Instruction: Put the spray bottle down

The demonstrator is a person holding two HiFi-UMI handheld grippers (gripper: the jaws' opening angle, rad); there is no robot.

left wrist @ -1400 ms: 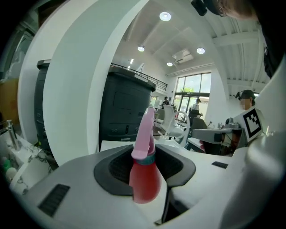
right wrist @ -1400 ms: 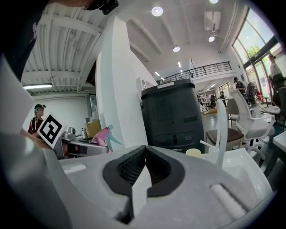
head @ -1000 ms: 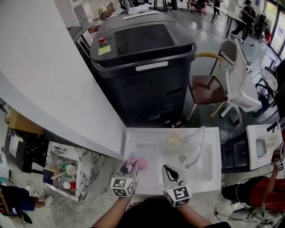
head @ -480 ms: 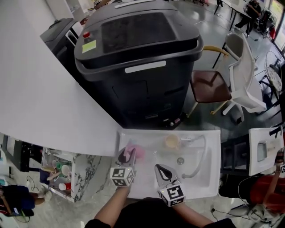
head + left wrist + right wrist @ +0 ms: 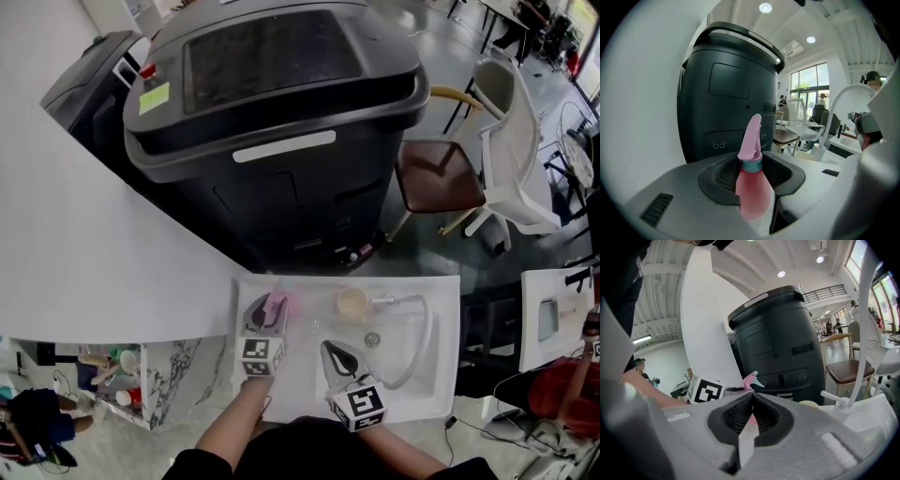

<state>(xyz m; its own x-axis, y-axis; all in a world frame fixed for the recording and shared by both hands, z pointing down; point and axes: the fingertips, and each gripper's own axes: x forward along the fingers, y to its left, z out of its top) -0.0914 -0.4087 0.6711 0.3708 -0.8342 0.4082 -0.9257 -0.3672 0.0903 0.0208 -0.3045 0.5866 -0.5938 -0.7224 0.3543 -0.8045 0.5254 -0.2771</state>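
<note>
The spray bottle (image 5: 280, 304) is pink, with a pink trigger head and a teal collar. It stands upright between the jaws of my left gripper (image 5: 267, 311), which is shut on its body at the back left corner of the white sink (image 5: 441, 394). In the left gripper view the bottle (image 5: 751, 190) fills the gap of the left gripper (image 5: 752, 176). My right gripper (image 5: 331, 350) is over the sink's middle, right of the bottle, shut with nothing in it. In the right gripper view the right gripper (image 5: 751, 401) has its pads together, and the bottle's head (image 5: 750, 379) shows just beyond them.
A beige cup (image 5: 352, 303), a curved white faucet (image 5: 417, 323) and the drain (image 5: 372, 339) are in the sink. A large black machine (image 5: 272, 112) stands behind it, with a white wall (image 5: 84, 253) at left. Chairs (image 5: 436, 178) stand at right; a cluttered shelf (image 5: 117, 375) lies lower left.
My left gripper has carried the bottle away from me and lower, toward the sink's back left corner. The right gripper has also moved a little forward. Both stay shut.
</note>
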